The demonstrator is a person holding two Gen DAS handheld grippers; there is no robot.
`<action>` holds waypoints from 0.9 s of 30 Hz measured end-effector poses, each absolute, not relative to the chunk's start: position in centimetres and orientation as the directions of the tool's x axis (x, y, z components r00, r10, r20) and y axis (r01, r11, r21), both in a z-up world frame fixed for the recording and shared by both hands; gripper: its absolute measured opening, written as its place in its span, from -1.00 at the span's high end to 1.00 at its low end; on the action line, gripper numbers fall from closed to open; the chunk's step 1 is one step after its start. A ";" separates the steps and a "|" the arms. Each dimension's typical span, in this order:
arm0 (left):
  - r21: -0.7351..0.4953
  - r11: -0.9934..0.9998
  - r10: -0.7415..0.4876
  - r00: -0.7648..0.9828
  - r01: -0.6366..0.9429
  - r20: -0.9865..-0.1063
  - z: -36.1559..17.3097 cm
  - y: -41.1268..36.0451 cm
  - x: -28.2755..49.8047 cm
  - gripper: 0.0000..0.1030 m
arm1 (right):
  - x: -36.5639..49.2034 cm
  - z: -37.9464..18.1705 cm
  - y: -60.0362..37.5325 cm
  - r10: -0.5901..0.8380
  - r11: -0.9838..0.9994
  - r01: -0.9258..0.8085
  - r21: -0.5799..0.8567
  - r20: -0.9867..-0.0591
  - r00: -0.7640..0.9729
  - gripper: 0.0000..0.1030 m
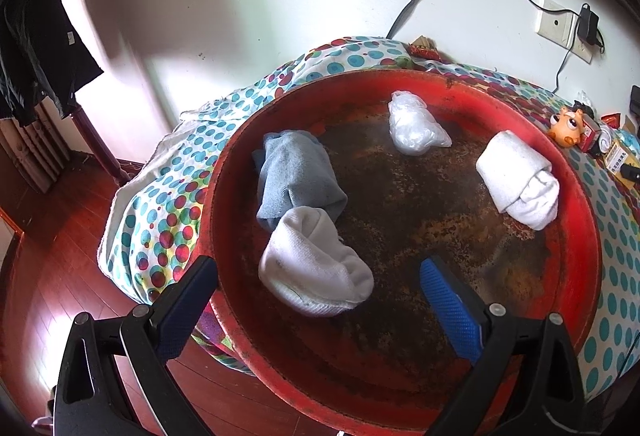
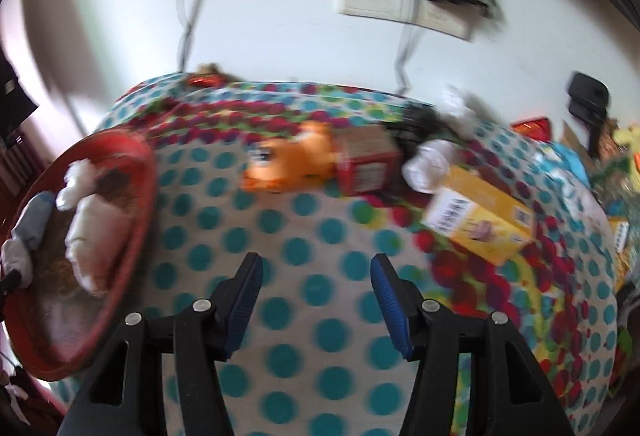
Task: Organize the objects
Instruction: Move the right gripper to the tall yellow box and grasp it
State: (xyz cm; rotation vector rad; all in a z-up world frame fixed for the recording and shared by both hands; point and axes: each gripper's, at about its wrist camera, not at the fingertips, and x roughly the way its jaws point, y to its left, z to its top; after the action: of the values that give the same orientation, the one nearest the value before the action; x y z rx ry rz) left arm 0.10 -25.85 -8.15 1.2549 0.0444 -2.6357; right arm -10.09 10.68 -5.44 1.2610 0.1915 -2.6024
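Blue-padded right gripper [image 2: 316,268] angled down, fingers [image 2: 386,276] apart

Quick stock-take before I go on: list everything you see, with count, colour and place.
Tray: one, red, on spotted cloth.
Rolled socks: two white, one grey-blue, in tray.
Plastic bag: one, clear, tray's far side.
Toy: one, orange, on cloth.
Boxes: one red, one yellow, beside toy.
Left gripper: open, at tray's rim.
Right gripper: empty, over cloth.
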 end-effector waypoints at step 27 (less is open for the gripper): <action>0.124 -0.988 -0.152 -0.633 0.088 -0.759 -6.5 -21.2 0.2 -0.99 | -18.6 -5.5 21.2 -0.236 -0.839 0.536 -0.091 -0.828 -0.509 -0.31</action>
State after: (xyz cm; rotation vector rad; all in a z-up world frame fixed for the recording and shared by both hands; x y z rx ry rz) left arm 0.15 -21.15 -6.52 1.2755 -0.1126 -2.7224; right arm -18.62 21.23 -5.45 1.2152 0.4698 -2.3472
